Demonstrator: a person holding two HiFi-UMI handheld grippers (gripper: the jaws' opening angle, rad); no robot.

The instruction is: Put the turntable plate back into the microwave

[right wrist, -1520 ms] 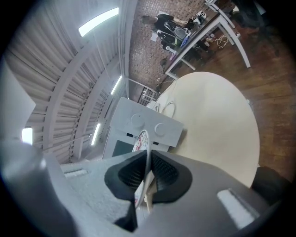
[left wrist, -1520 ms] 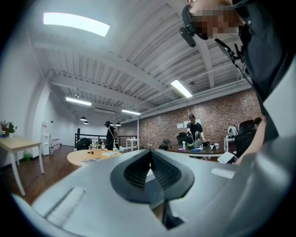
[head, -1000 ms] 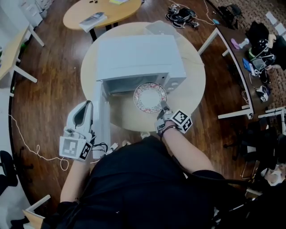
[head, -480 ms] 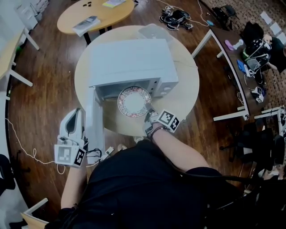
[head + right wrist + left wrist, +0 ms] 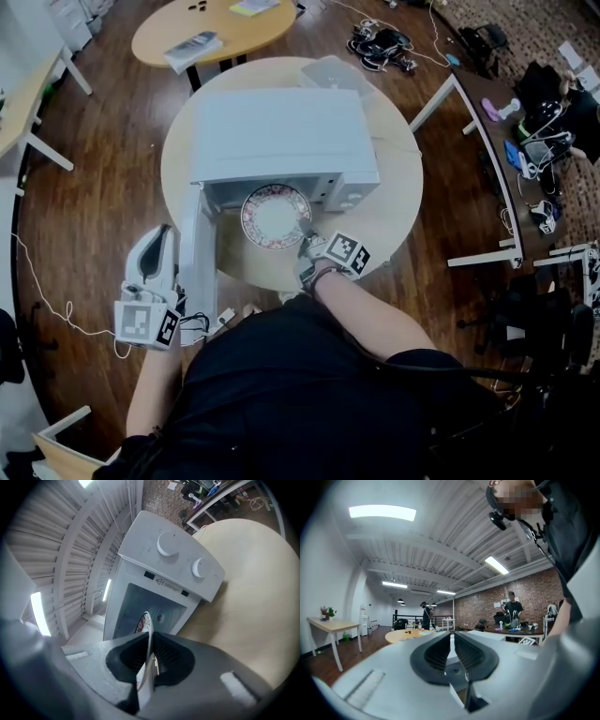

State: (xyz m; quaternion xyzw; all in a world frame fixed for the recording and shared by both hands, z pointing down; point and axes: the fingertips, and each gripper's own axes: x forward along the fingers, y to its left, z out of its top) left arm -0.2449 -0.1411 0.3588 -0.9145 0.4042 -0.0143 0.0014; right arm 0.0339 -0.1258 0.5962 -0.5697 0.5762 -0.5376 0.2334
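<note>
The white microwave stands on a round table, its door swung open to the left. A patterned turntable plate is at the mouth of the cavity, with my right gripper shut on its near rim. In the right gripper view the plate stands edge-on between the jaws of that gripper, in front of the open cavity. My left gripper hovers just left of the door. Its jaws are opening, a narrow gap between them, and the pads press on nothing.
A clear lid lies behind the microwave. An oval table stands further back and a desk with cables at the right. Two knobs sit on the microwave's panel. People stand far off in the left gripper view.
The right gripper has carried the plate leftward and in towards the cavity mouth. The left gripper has stayed beside the open door.
</note>
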